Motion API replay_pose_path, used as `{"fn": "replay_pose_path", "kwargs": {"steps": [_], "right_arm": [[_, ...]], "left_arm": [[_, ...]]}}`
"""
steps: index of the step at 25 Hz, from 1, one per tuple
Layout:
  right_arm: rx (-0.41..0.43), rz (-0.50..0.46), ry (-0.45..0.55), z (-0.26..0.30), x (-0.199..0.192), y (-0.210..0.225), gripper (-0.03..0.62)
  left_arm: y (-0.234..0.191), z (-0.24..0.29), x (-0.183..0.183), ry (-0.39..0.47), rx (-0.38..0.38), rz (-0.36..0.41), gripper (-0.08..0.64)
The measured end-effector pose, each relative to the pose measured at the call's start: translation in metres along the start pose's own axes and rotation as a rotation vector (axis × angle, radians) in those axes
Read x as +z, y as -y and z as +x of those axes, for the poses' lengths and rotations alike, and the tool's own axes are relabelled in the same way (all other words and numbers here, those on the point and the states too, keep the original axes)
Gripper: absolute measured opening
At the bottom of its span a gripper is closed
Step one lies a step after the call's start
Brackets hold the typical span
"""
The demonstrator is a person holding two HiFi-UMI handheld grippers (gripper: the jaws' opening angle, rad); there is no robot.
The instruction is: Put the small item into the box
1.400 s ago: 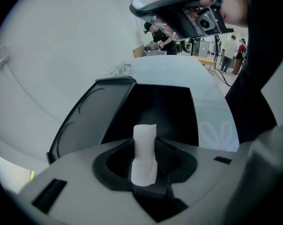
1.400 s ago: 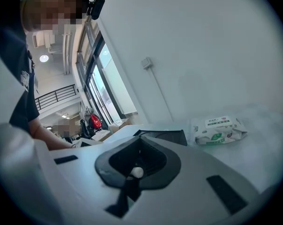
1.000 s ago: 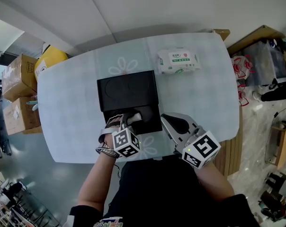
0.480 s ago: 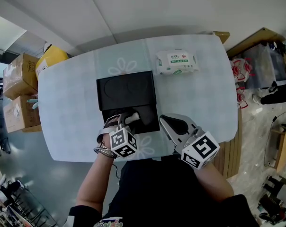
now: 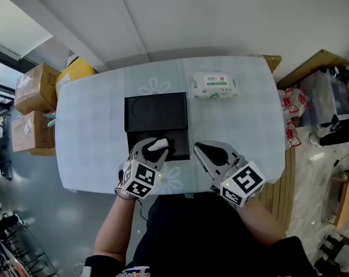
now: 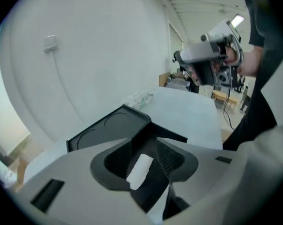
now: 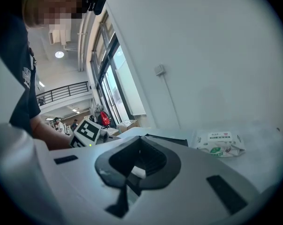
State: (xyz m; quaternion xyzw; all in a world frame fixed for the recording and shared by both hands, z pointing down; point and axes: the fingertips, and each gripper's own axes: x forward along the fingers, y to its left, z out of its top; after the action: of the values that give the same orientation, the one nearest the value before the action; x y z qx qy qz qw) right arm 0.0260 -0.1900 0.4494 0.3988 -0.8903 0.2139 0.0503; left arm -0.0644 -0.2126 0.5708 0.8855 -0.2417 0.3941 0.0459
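The black box [image 5: 174, 150] lies on the table with its lid [image 5: 156, 111] folded open away from me. My left gripper [image 5: 157, 145] hovers over the box's near compartment, jaws open. The small white item [image 5: 159, 143] sits between the jaws. In the left gripper view the item [image 6: 140, 171] lies loose in the gap with neither pad pressing it, and the left gripper [image 6: 144, 157] points down into the dark box [image 6: 111, 130]. My right gripper [image 5: 200, 149] rests to the right of the box, its jaws together, holding nothing I can make out.
A pack of wet wipes [image 5: 215, 85] lies on the pale table [image 5: 238, 126] beyond the box. Cardboard cartons [image 5: 33, 88] and a yellow object [image 5: 76, 71] stand on the floor at the left. Bags and wooden pieces crowd the floor at the right [image 5: 313, 79].
The left jaws have spread apart from the white item, which now sits loose between them. The head view has shifted, so the table appears lower. The right gripper has barely moved.
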Motion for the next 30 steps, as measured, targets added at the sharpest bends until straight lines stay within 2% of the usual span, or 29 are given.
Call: {"fn": "replay_pose_path", "kwargs": {"steps": [2, 7, 11, 16, 21, 30], "right_arm": [[0.025, -0.027, 0.009, -0.007, 0.005, -0.006, 0.009], [0.090, -0.086, 0.018, -0.028, 0.012, -0.026, 0.009], [0.150, -0.131, 0.023, -0.037, 0.016, -0.040, 0.009], [0.199, -0.158, 0.033, -0.041, 0.020, -0.056, 0.009], [0.241, -0.167, 0.031, -0.034, 0.022, -0.074, 0.009], [0.266, -0.173, 0.014, -0.013, 0.009, -0.120, 0.009]], "left_arm": [[0.002, -0.019, 0.019, 0.095, 0.031, -0.075, 0.164], [0.019, -0.078, 0.066, 0.352, 0.099, -0.208, 0.161], [0.029, -0.120, 0.081, 0.476, 0.187, -0.293, 0.106], [0.043, -0.159, 0.084, 0.538, 0.277, -0.312, 0.017], [0.049, -0.189, 0.082, 0.554, 0.309, -0.373, 0.009], [0.058, -0.223, 0.052, 0.560, 0.293, -0.375, 0.009]]}}
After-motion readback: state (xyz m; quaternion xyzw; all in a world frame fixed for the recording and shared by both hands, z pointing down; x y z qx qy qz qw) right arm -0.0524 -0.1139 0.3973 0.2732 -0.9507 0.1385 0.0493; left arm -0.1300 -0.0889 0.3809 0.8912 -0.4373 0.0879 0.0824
